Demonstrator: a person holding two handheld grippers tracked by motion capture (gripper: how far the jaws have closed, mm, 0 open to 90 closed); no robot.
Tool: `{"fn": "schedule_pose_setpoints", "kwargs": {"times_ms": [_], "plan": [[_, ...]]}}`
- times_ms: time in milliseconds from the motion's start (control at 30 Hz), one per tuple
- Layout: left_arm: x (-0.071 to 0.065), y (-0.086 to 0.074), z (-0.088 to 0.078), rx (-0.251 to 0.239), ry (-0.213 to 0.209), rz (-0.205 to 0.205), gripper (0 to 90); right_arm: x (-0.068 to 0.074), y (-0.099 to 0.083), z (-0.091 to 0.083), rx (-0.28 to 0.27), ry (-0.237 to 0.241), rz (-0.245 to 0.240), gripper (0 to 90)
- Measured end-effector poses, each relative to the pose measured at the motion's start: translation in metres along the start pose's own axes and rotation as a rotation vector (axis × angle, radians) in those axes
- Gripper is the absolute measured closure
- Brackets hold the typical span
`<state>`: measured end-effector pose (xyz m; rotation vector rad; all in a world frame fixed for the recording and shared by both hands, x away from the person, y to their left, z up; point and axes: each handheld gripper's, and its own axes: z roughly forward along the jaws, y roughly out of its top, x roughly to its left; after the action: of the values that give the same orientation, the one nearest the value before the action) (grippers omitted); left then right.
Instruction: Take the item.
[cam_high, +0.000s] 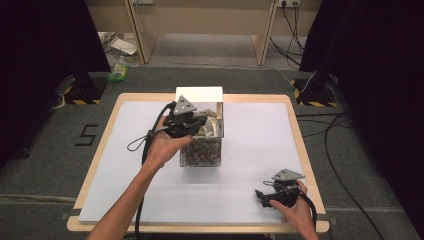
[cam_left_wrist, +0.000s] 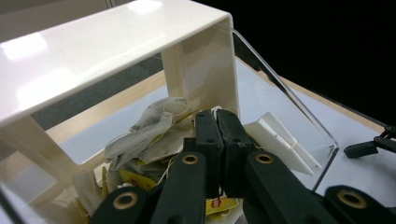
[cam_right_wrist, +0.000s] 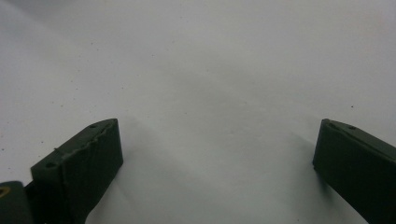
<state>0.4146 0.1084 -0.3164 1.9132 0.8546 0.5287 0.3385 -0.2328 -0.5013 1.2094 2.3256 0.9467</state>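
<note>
Dim, soft pictures; overhead glare, perhaps slightly blurred.

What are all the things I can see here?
Clear box: one, see-through with a white top, middle of the table.
Tea bags: a pile, pale grey and yellow, inside the box.
White sheet: one, covering the table.
Table: one, light wood rim.
Green bottle: one, on the floor, far left.
Left tool: black, jaws shut, inside the box among the tea bags.
Right tool: black, jaws open, near right on the sheet.

Crumpled tea bags (cam_left_wrist: 154, 133) (strings tangled) heaped inside clear box (cam_left_wrist: 285, 88)
</note>
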Motion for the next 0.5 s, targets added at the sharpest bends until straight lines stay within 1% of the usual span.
{"fn": "schedule_pose_setpoints", "kwargs": {"times_ms": [33, 100, 167, 233, 367, 500], "plan": [[0.002, 0.001, -0.004, -0.012, 0.001, -0.001, 87.8, 0.000, 0.000, 0.000, 0.000, 0.000, 0.000, 2.1], [0.003, 0.002, -0.007, -0.021, -0.001, -0.005, 87.9, 0.000, 0.000, 0.000, 0.000, 0.000, 0.000, 2.0], [0.005, 0.004, -0.012, -0.033, 0.001, 0.000, 87.9, 0.000, 0.000, 0.000, 0.000, 0.000, 0.000, 2.0], [0.007, 0.005, -0.018, -0.046, -0.004, -0.007, 87.9, 0.000, 0.000, 0.000, 0.000, 0.000, 0.000, 2.0], [0.009, 0.008, -0.026, -0.063, -0.008, -0.011, 87.9, 0.000, 0.000, 0.000, 0.000, 0.000, 0.000, 2.0], [0.012, 0.012, -0.037, -0.073, -0.007, -0.006, 87.9, 0.000, 0.000, 0.000, 0.000, 0.000, 0.000, 2.0]]}}
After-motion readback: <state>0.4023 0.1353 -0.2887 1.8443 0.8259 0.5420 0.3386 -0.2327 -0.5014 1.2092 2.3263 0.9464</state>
